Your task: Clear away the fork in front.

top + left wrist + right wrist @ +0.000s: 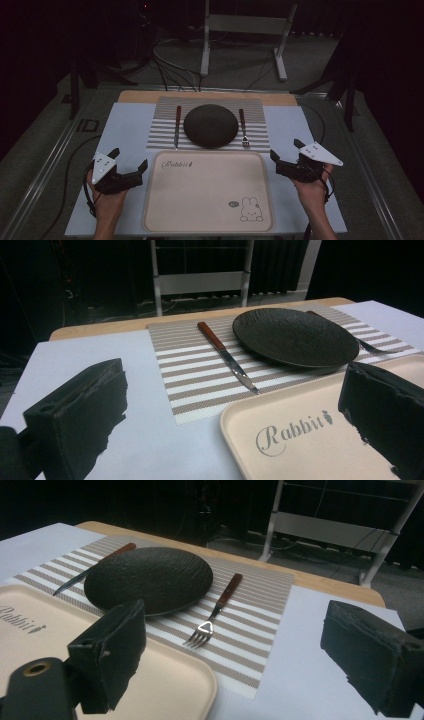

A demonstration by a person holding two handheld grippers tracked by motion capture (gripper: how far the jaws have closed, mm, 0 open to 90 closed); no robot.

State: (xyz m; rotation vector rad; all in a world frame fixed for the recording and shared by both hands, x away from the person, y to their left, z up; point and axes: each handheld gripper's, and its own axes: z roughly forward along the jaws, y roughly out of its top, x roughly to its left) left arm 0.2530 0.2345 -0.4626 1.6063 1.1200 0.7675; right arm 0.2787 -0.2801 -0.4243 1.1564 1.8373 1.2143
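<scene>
A dark round plate (210,125) sits on a striped placemat (165,131) at the far middle of the table. A knife (177,125) with a reddish handle lies to its left and a fork (243,128) to its right. In front of them lies a beige tray (207,192) with "Rabbit" lettering and a bunny drawing. My left gripper (130,159) hovers open by the tray's left edge, holding nothing. Open as well, my right gripper (286,150) is at the tray's right far corner. The left gripper view has the knife (227,356) and plate (295,336) ahead; the right gripper view has the fork (212,612).
A pale blue sheet (125,135) covers the wooden tabletop under the placemat and tray. Beyond the table stands a white metal frame (245,30) on a dark floor with loose cables (170,70). A metal rail (40,170) runs along the left side.
</scene>
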